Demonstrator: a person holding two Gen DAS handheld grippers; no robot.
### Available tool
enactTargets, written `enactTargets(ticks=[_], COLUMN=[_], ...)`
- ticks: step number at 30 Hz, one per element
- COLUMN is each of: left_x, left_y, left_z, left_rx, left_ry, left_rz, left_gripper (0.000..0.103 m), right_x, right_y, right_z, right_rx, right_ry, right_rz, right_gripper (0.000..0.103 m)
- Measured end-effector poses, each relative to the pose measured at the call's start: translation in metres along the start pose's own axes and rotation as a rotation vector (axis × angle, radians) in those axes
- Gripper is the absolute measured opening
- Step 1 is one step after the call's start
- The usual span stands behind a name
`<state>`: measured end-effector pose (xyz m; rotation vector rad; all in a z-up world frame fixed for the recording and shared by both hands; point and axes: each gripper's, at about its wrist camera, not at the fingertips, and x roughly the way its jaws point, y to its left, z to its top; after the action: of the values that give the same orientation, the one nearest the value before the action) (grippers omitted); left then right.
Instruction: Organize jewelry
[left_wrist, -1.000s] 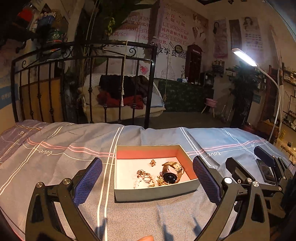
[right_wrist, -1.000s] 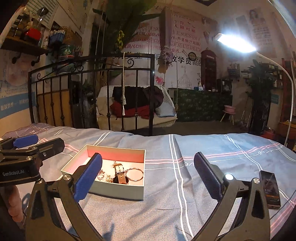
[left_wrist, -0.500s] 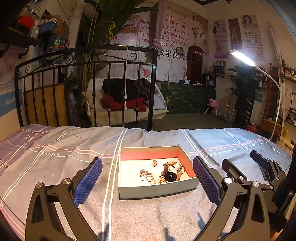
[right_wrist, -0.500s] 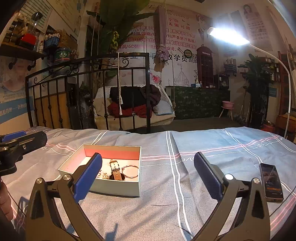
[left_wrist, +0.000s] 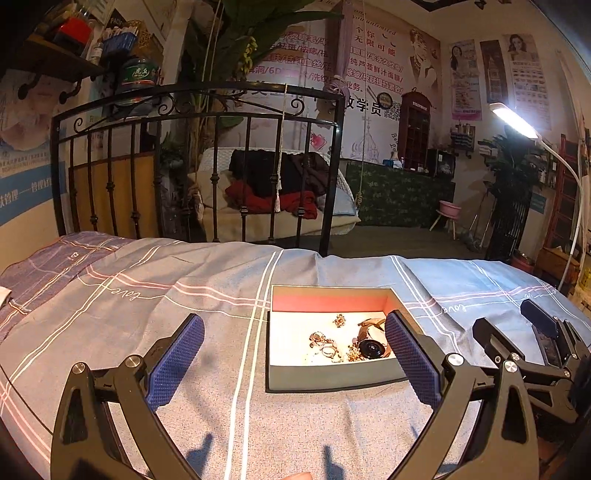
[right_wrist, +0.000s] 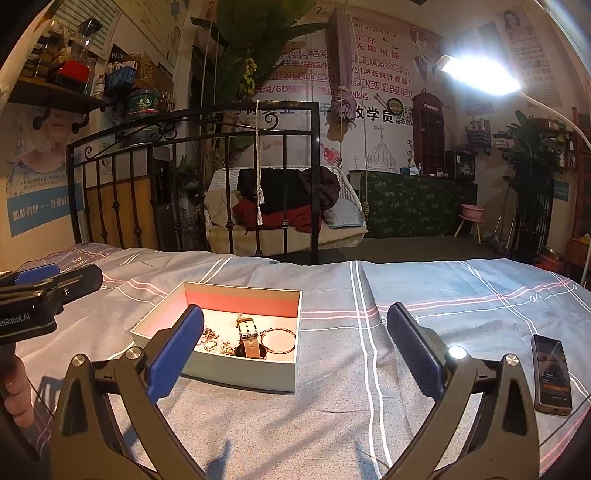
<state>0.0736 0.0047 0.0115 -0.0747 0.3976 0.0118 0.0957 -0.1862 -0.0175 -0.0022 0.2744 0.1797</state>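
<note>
An open grey box (left_wrist: 332, 380) (right_wrist: 243, 374) with a pink inner wall lies on the bed. Inside it are a brown-strapped watch (left_wrist: 371, 347) (right_wrist: 248, 338), a thin bangle (right_wrist: 279, 340), rings (left_wrist: 328, 350) and several small gold pieces. My left gripper (left_wrist: 293, 360) hovers open just short of the box, its right pad overlapping the box's right corner. Open too, my right gripper (right_wrist: 295, 356) hangs to the box's right, with its left pad over the box's near-left corner. Neither holds anything.
A grey-blue striped bedsheet (left_wrist: 166, 295) covers the bed. A black iron bed rail (left_wrist: 195, 122) stands at the far edge. A phone (right_wrist: 552, 373) lies on the sheet at the right. A lamp (right_wrist: 476, 77) shines at the upper right. A hand (right_wrist: 16, 391) holds the left gripper.
Both grippers have lifted and tipped up a little, so the box sits lower and farther in view. In the left view the box has drifted to the right. Nothing was picked up.
</note>
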Motion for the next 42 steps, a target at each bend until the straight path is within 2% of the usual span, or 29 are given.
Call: enactTargets(ticks=[20, 42], left_x=[-0.0016, 0.0021], left_y=[-0.0078, -0.0059], left_z=[-0.0053, -0.0034], left_rx=[0.041, 0.025], left_ry=[0.018, 0.040], left_rz=[-0.001, -0.004], left_gripper=[0.096, 0.096], right_x=[0.0036, 0.0016], right_y=[-0.0021, 0.0012], right_z=[-0.0016, -0.0056], right_rx=[0.011, 0.010], right_ry=[0.015, 0.028], right_rz=[0.012, 0.016], right_gripper=[0.098, 0.098])
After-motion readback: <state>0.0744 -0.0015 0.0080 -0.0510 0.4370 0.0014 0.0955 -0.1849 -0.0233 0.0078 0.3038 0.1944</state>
